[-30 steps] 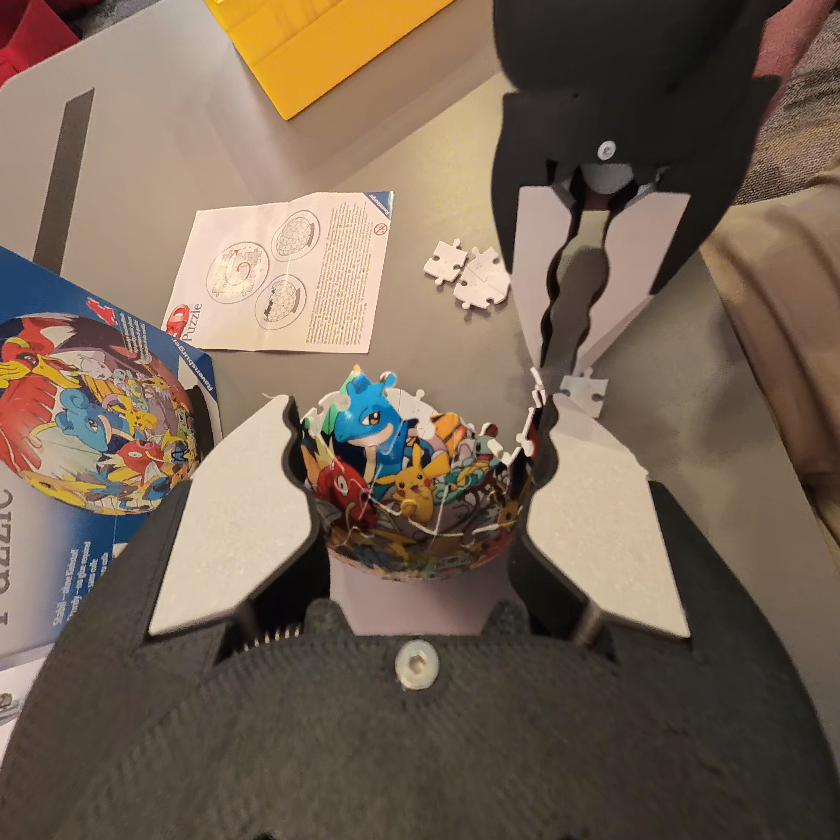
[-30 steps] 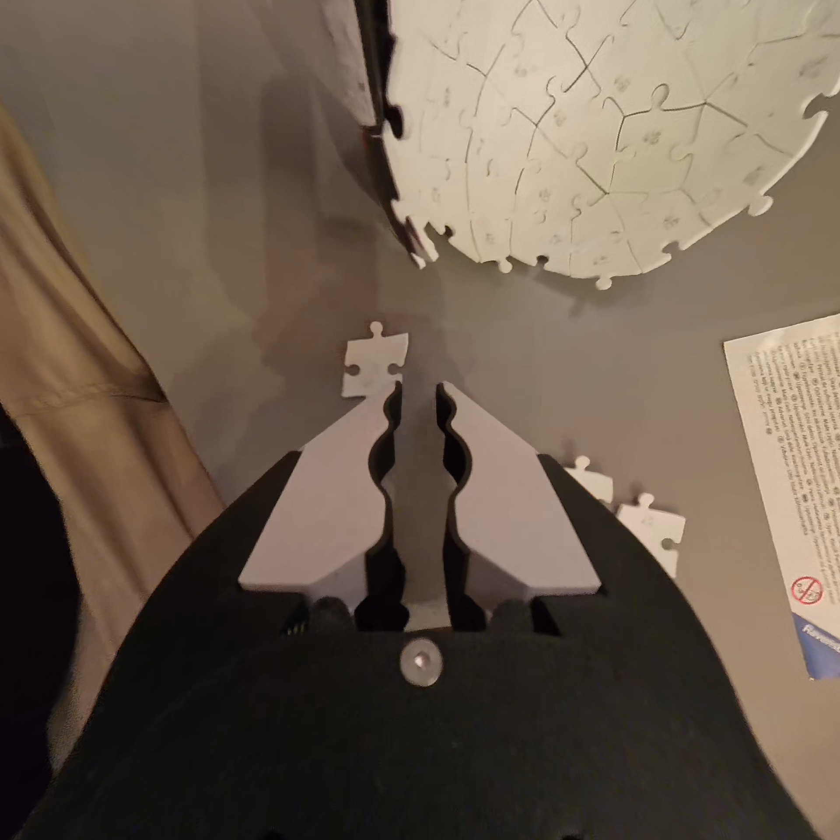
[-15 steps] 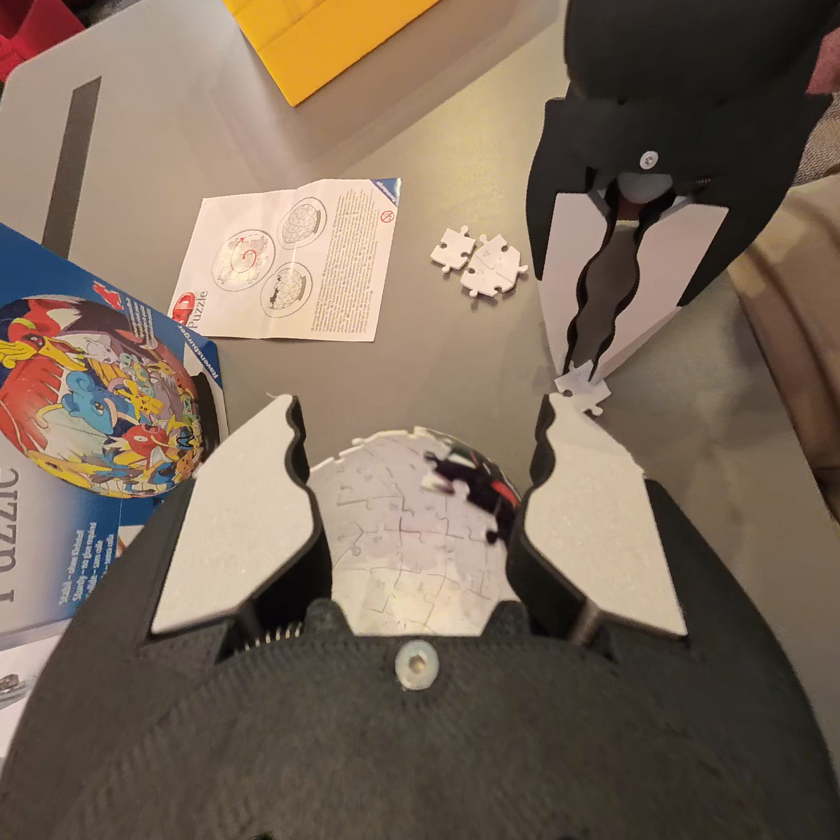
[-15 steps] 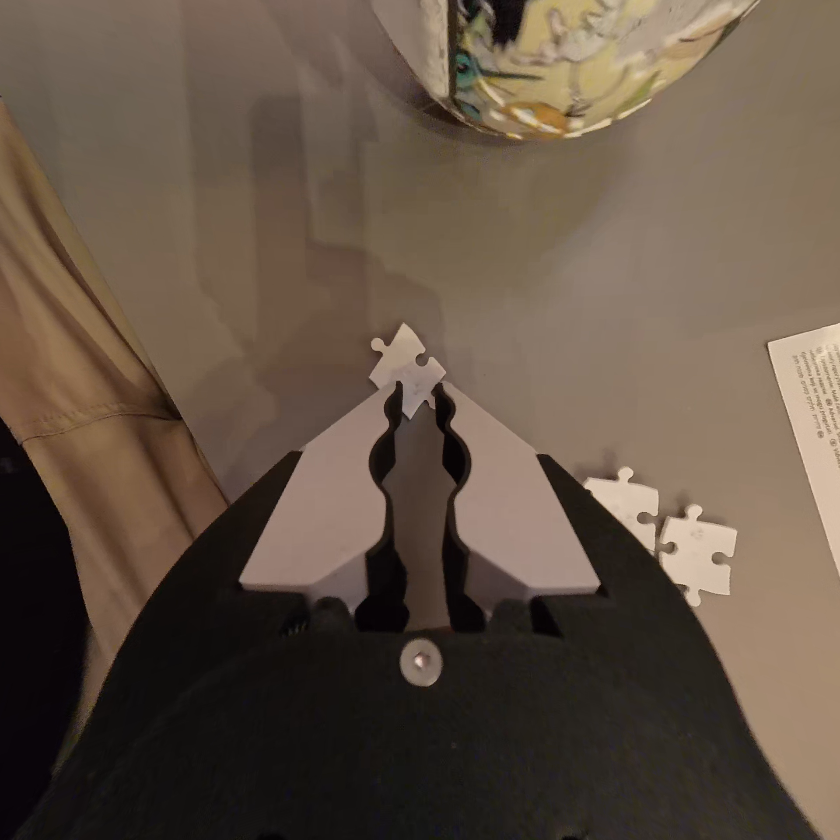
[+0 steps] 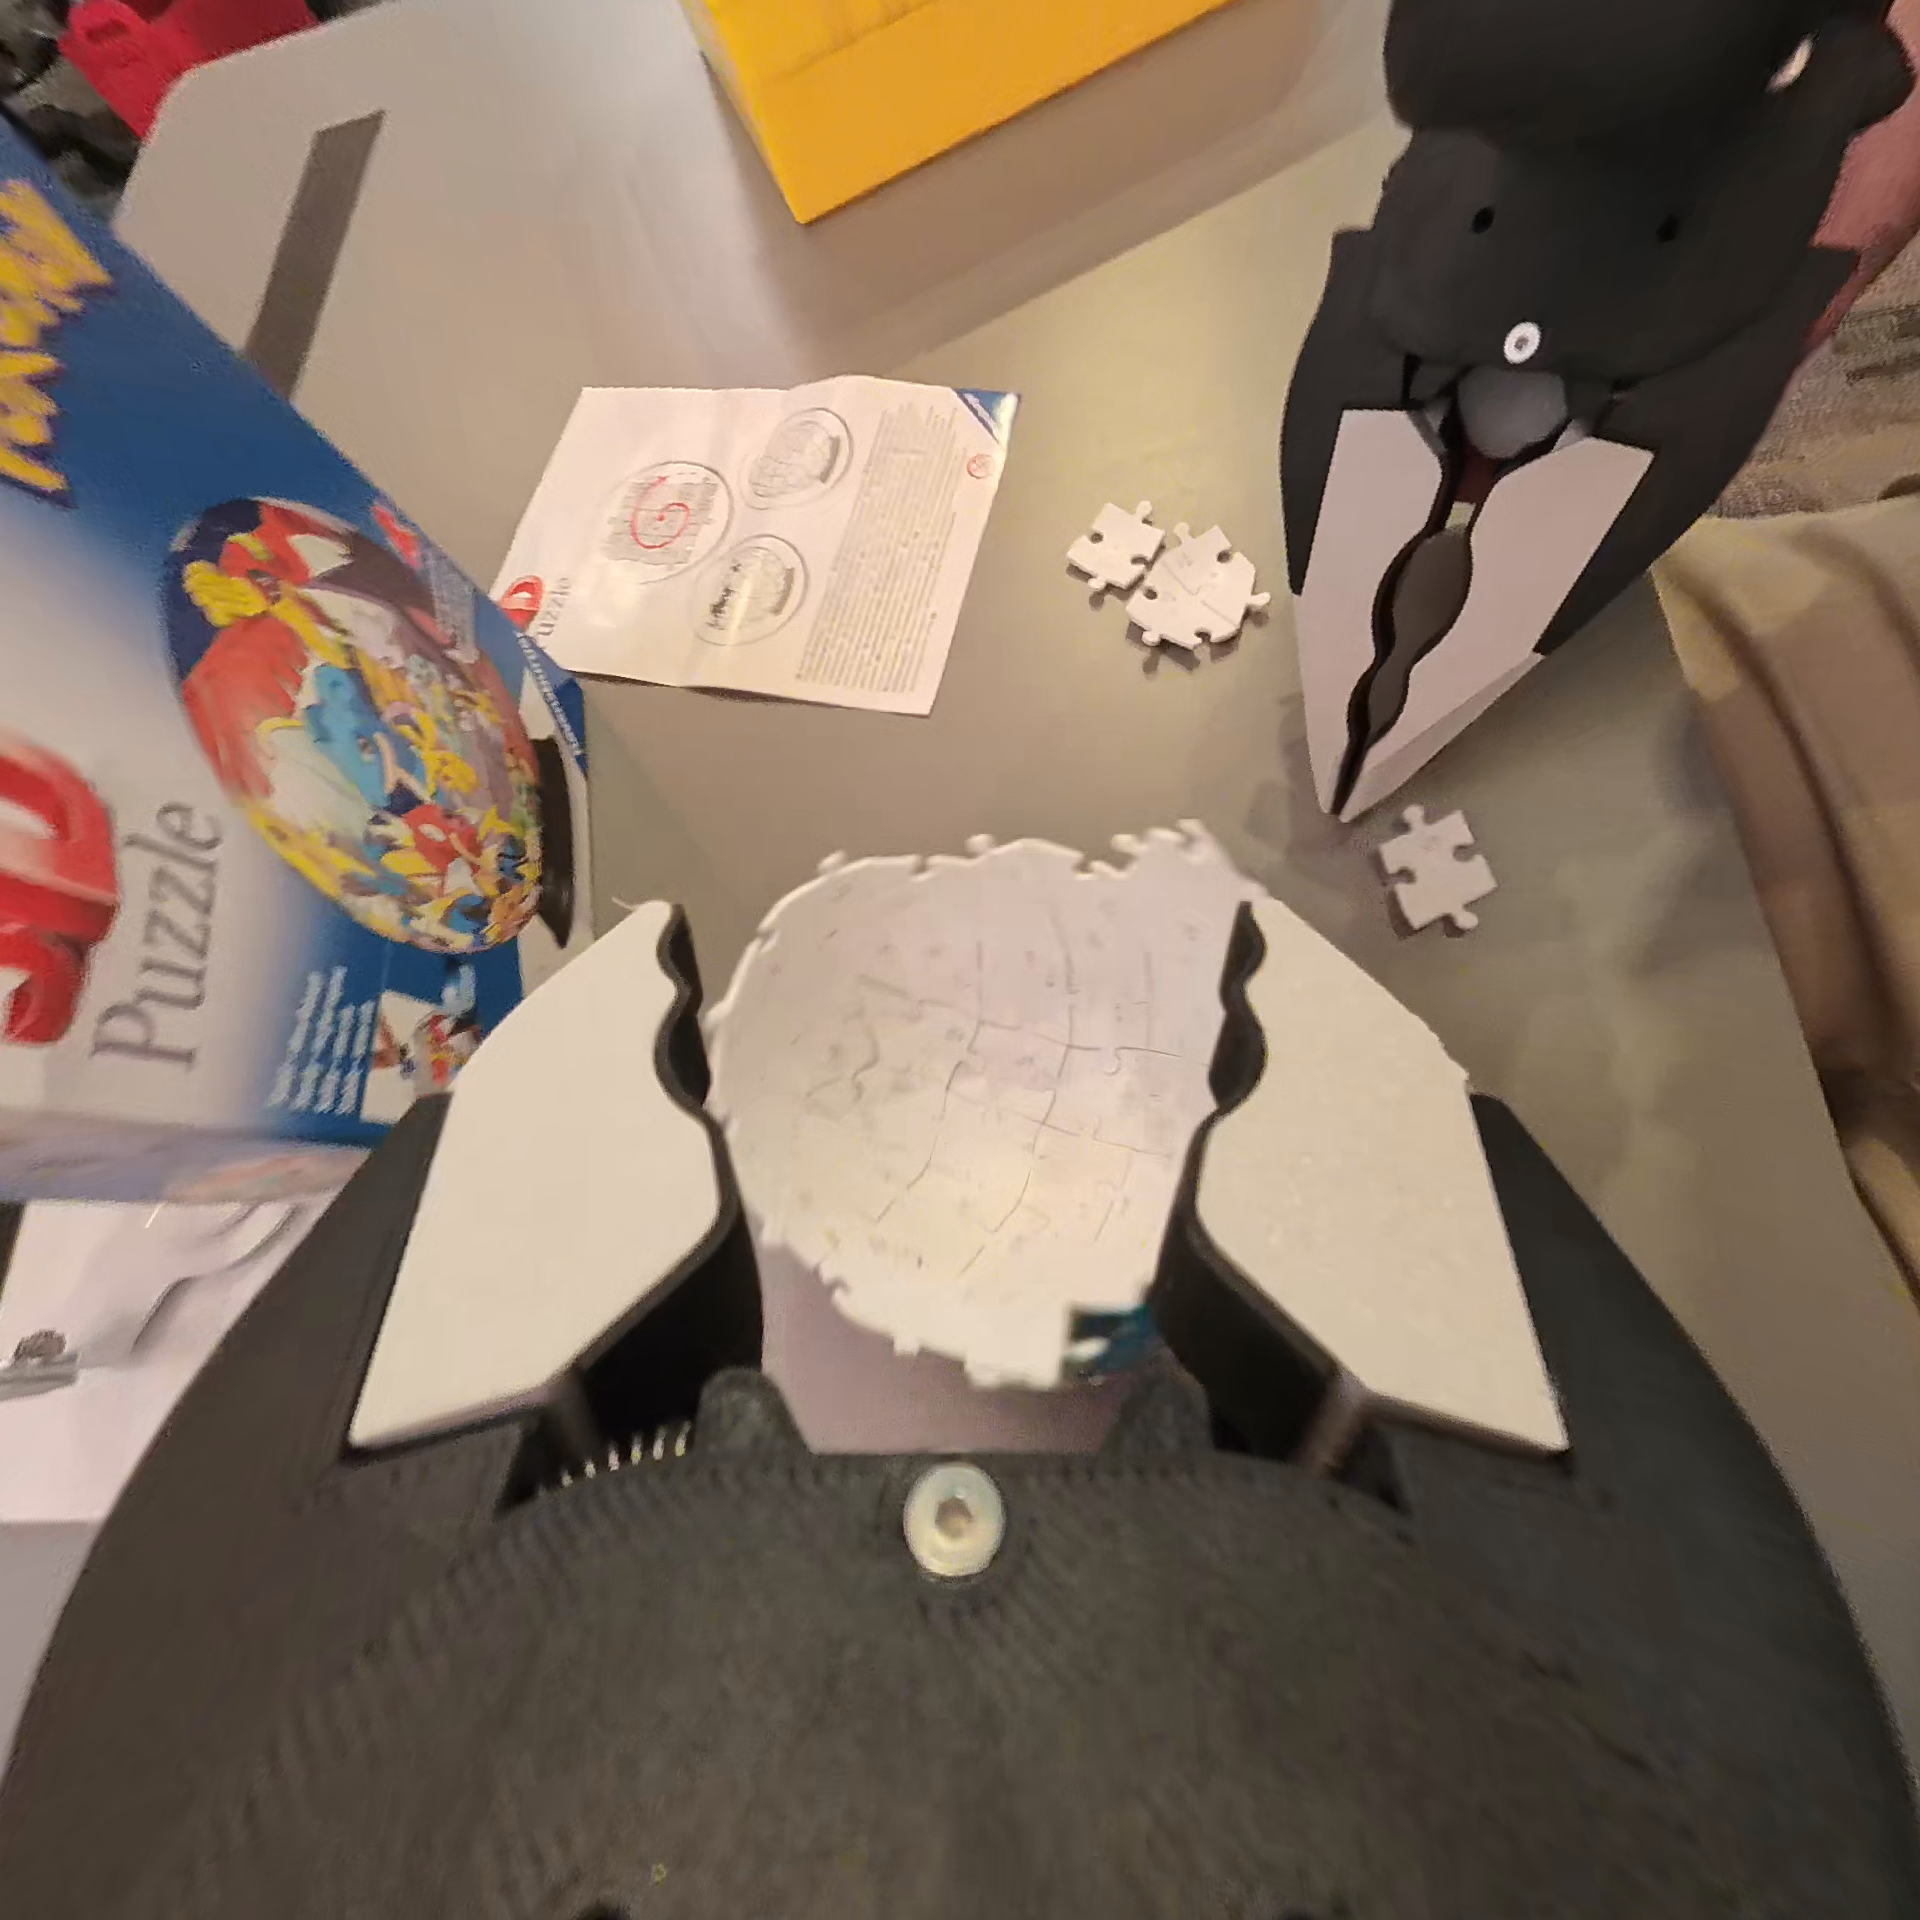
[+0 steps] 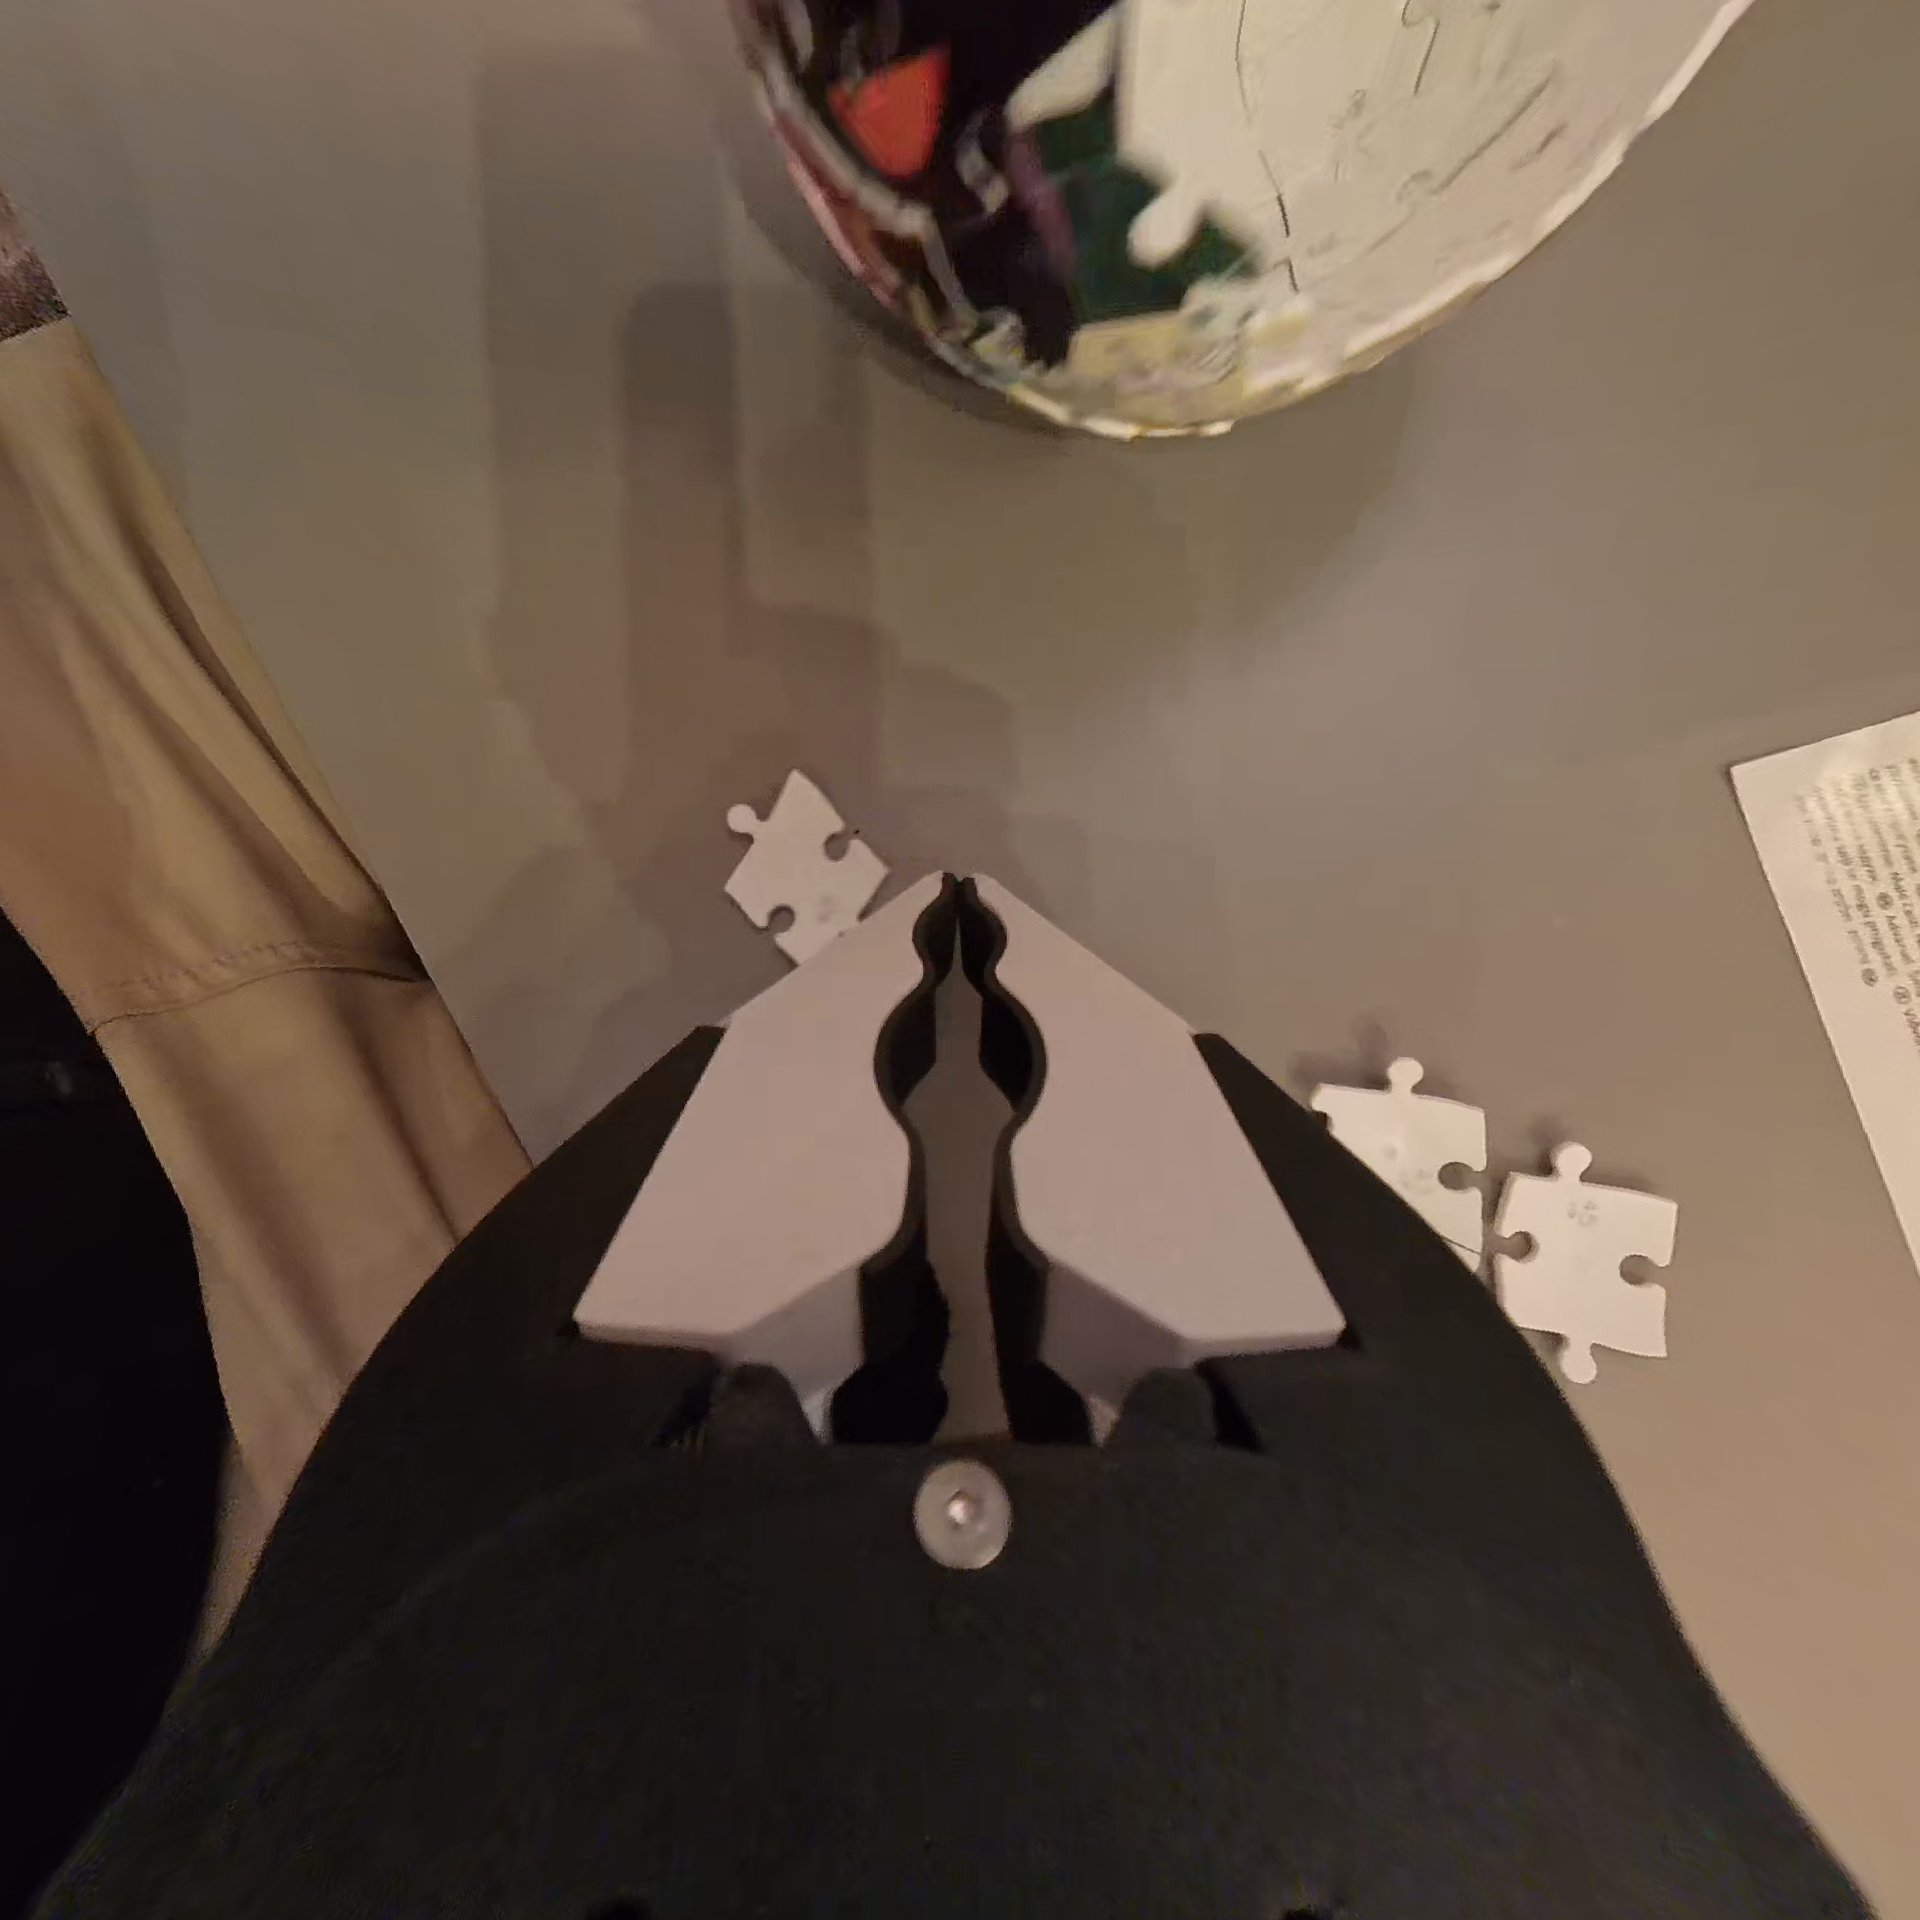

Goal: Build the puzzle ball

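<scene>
My left gripper (image 5: 956, 914) is shut on the part-built puzzle ball (image 5: 966, 1091), a bowl-shaped shell. Its white inner side faces the left wrist camera. In the right wrist view the ball (image 6: 1143, 208) hangs above the table, blurred, showing coloured and white sides. My right gripper (image 6: 953, 883) is shut and empty, tips down at the grey table. It also shows in the left wrist view (image 5: 1340, 805). A loose white piece (image 6: 800, 873) lies flat just left of its tips, partly under one finger; the left wrist view (image 5: 1439, 868) shows the piece apart from the tips.
Two more white pieces (image 5: 1164, 566) lie together by the folded instruction leaflet (image 5: 758, 540); both show in the right wrist view (image 6: 1486, 1216). The blue puzzle box (image 5: 260, 727) is at left, a yellow box (image 5: 935, 73) at the back. A person's beige trouser leg (image 6: 156, 779) borders the table.
The ball has turned in my left gripper, from its picture side to its white inside. My right gripper has closed fully; the loose piece turned and now lies left of its tips.
</scene>
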Motion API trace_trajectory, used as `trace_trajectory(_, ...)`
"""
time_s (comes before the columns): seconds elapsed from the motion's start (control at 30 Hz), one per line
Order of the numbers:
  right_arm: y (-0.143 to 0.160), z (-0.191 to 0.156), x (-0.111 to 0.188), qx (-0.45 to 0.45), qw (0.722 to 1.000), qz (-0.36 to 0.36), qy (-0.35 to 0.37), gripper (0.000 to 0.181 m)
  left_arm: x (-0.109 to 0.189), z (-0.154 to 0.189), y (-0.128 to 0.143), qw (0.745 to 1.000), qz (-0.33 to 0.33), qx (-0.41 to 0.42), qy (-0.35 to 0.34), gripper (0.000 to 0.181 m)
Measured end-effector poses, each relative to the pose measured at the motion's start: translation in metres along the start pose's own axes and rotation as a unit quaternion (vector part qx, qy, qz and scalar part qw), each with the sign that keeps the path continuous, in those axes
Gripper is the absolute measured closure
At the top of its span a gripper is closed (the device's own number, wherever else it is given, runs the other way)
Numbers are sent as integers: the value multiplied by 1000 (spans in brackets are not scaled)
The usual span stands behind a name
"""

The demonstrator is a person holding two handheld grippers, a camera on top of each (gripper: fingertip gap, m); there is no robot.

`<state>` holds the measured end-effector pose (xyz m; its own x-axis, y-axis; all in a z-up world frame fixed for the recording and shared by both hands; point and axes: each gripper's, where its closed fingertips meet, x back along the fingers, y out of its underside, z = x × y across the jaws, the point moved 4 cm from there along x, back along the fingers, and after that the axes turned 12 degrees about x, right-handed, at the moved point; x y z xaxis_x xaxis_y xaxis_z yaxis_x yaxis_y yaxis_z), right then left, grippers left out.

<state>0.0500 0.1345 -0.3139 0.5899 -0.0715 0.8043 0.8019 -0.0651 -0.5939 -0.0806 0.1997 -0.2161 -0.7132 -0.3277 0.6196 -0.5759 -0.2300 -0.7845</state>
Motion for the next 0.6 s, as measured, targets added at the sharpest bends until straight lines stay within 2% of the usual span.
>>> trace_trajectory(0.17, -1, -1, 4, -8, 1000, 8, 0, 180, 29, -18, -2, 999, 28, 30, -30, 94)
trace_trajectory(0.23, -5, -5, 8, -11, 1000, 19, -7, 173, 32, -23, -4, 999, 26, 29, -33, 100)
trace_trajectory(0.33, -4, -11, 6, -15, 999, 22, -21, 168, 14, -24, 2, 999, -31, 10, -12, 101)
trace_trajectory(0.47, -9, -11, 8, -10, 999, 31, -15, 168, -12, -32, 23, 991, -130, -1, 14, 105)
trace_trajectory(0.6, -7, -11, 8, -13, 999, 30, -14, 168, -35, -39, 30, 987, -155, 0, 43, 117)
